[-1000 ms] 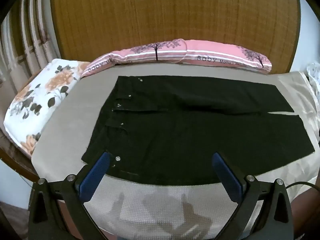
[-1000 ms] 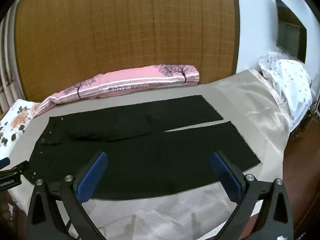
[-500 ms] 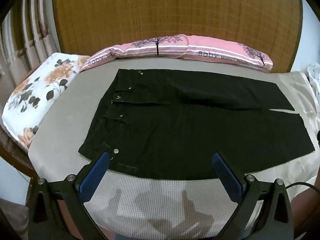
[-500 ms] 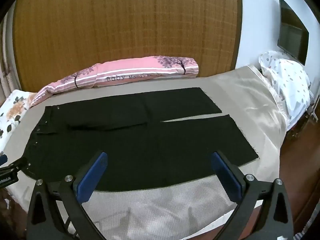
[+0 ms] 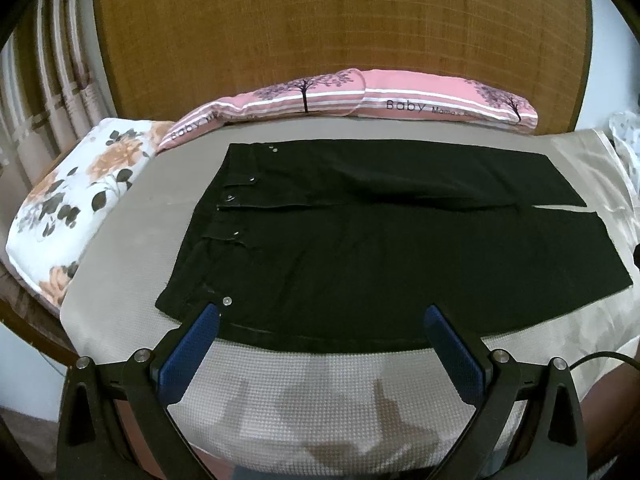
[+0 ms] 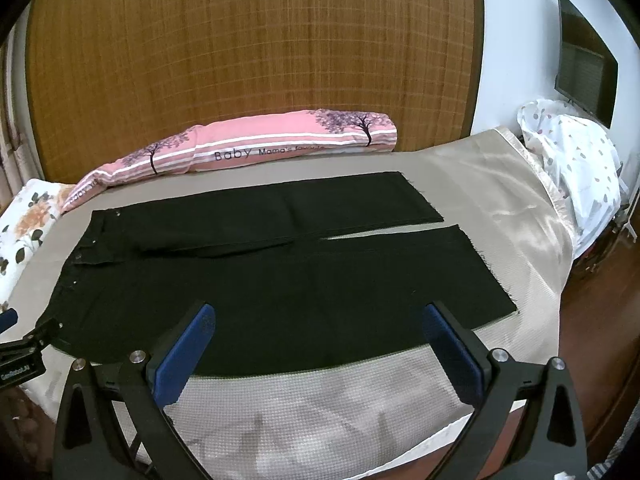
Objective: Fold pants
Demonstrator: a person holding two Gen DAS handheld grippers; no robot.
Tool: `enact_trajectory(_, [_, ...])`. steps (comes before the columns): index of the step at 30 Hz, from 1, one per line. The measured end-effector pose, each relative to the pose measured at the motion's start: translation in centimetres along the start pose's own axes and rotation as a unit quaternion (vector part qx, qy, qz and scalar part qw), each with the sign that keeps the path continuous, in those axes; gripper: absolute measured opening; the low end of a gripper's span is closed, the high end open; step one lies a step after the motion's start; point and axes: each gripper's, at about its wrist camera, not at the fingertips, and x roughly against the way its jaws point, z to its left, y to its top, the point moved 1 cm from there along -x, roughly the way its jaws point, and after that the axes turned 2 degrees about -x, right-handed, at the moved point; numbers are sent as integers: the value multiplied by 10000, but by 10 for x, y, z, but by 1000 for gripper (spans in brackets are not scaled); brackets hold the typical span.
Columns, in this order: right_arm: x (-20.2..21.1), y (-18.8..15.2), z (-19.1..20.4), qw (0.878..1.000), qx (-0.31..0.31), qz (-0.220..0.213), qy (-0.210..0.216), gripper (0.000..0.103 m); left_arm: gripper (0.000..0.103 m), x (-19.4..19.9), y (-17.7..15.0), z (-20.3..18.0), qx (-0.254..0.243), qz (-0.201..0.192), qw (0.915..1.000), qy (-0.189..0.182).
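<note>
Black pants [image 5: 360, 240] lie spread flat on the bed, waistband with silver buttons to the left and both legs running right; in the right wrist view the pants [image 6: 280, 272] show a gap between the leg ends. My left gripper [image 5: 322, 316] hovers open over the near edge by the waist. Over the near edge of the front leg my right gripper [image 6: 320, 314] is open too. Nothing sits between either pair of blue pads. The left gripper's tip [image 6: 24, 340] shows at the far left of the right wrist view.
A beige bedcover [image 5: 320, 400] lies under the pants. A pink bolster [image 5: 360, 96] lines the wooden headboard [image 5: 320, 20]. A floral pillow [image 5: 68, 200] sits at left, a white patterned bundle [image 6: 576, 168] at right, and a dark screen [image 6: 584, 64] hangs on the wall.
Both grippers have risen and drawn back slightly, so the pants sit a little farther away in both views. The pants have not moved.
</note>
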Motion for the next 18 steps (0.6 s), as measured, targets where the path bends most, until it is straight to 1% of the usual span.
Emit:
enact_trajectory(8, [-1,-4,1,10000,-42,18,67,103,102,-2,-3,-3,65,123,9996,-254])
enact_trajectory(14, [0,-5,-1,9999,-72,27,69,103,102,-1,-7,-3,90,155,9998,-98])
enact_trajectory(18, [-1,-3,-2,9999,-100,50,46,103,102,-2,-8,-2,127,199,9997,-70])
